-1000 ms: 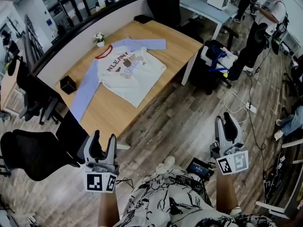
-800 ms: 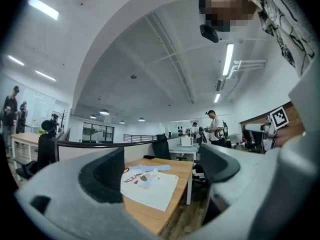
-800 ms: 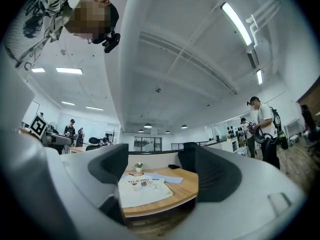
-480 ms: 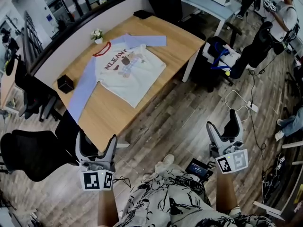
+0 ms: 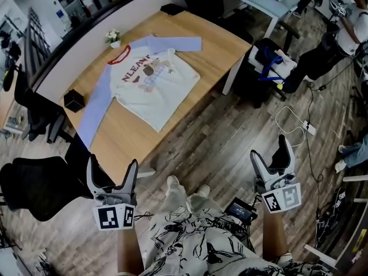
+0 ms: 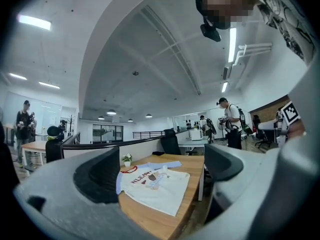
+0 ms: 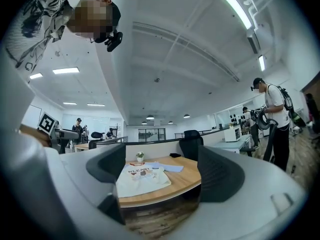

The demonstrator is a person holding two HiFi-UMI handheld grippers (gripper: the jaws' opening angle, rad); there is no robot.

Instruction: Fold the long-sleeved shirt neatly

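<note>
1. Long-sleeved shirt point(image 5: 152, 91) is lying spread flat on the wooden desk point(image 5: 215, 53), well ahead.
2. Left gripper point(image 5: 112, 165) and right gripper point(image 5: 268, 153) jaws, just opening, are standing wide, empty.
3. Judged soft, light; pinching a sleeve cuff point(image 5: 82, 138) suits.

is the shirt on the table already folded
No, the long-sleeved shirt lies spread flat on the wooden table with its blue sleeves stretched out.

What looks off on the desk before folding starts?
Nothing is spilled or damaged. The long-sleeved shirt lies flat, print up, but askew to the wooden table edges. Its sleeves are spread unevenly: one blue sleeve runs straight out to the table's edge, the other sleeve lies closer to the body.
</note>
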